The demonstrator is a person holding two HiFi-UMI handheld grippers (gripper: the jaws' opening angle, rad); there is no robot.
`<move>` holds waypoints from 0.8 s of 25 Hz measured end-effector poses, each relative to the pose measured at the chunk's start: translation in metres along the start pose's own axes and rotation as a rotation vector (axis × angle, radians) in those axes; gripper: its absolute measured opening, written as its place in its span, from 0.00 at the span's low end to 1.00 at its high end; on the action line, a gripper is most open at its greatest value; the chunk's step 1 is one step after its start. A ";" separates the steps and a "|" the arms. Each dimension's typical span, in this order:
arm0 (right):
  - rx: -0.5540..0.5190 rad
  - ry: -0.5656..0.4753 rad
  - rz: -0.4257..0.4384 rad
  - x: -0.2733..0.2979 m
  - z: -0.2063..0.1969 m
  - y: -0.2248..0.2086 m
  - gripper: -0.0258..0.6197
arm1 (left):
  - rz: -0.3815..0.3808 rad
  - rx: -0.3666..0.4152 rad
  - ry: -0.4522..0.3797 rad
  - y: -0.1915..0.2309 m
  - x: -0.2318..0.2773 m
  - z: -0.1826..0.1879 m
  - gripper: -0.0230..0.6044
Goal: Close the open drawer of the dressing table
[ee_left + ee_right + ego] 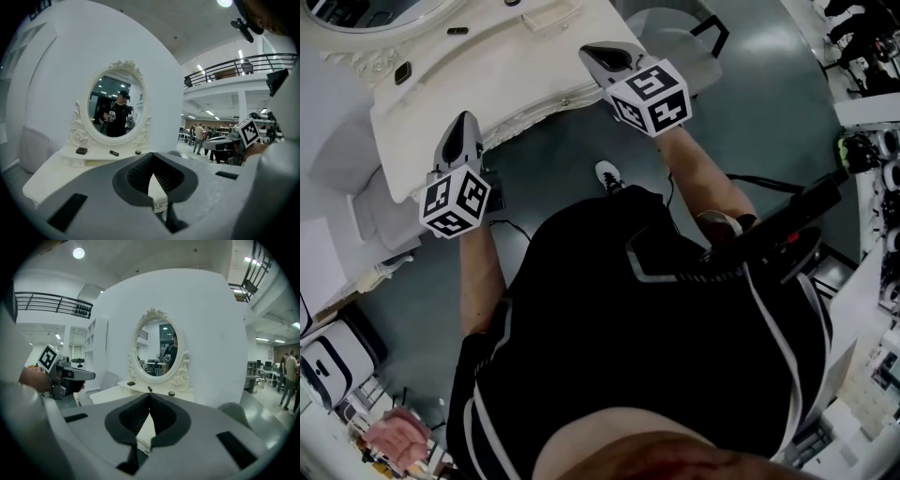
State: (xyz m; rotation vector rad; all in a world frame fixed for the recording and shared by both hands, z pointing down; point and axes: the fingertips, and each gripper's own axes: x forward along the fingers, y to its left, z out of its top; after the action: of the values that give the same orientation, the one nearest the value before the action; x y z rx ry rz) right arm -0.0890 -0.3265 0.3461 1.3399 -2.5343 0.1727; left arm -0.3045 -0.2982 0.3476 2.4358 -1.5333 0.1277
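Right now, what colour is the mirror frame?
The mirror frame is white, clearest in the left gripper view.

- Left claw, at left of centre in the head view, on a bare forearm: jaw tips together, nothing between.
- Right claw, at upper centre: jaw tips together, also empty.

**Black shirt, grey grippers, marker cubes**

The person wears a black shirt with thin white piping and short sleeves. A white shoe shows just above the shirt. Up and left of the shirt, the left gripper has a grey shell, dark ribbed pads and a left cube of black-and-white square markers. Above the shirt, the right gripper looks alike, with its right cube.
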 end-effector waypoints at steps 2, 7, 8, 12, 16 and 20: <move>0.007 -0.016 -0.004 -0.005 0.012 -0.002 0.05 | 0.007 0.024 -0.012 -0.002 -0.002 0.009 0.04; 0.016 -0.033 -0.010 -0.013 0.029 -0.008 0.04 | 0.003 0.037 -0.044 -0.010 -0.005 0.027 0.04; 0.013 -0.035 -0.009 -0.015 0.031 -0.008 0.04 | 0.002 0.036 -0.051 -0.012 -0.005 0.029 0.04; 0.006 -0.049 -0.016 -0.020 0.039 -0.013 0.04 | 0.001 0.040 -0.071 -0.016 -0.005 0.037 0.04; -0.005 -0.055 -0.012 -0.025 0.045 -0.015 0.04 | 0.006 0.039 -0.079 -0.018 -0.005 0.041 0.04; -0.011 -0.062 -0.014 -0.027 0.047 -0.018 0.05 | 0.007 0.040 -0.081 -0.021 -0.003 0.041 0.04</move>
State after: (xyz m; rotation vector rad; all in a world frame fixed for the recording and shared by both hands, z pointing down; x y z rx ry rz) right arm -0.0687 -0.3261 0.2930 1.3795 -2.5717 0.1163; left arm -0.2898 -0.2977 0.3040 2.4949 -1.5883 0.0627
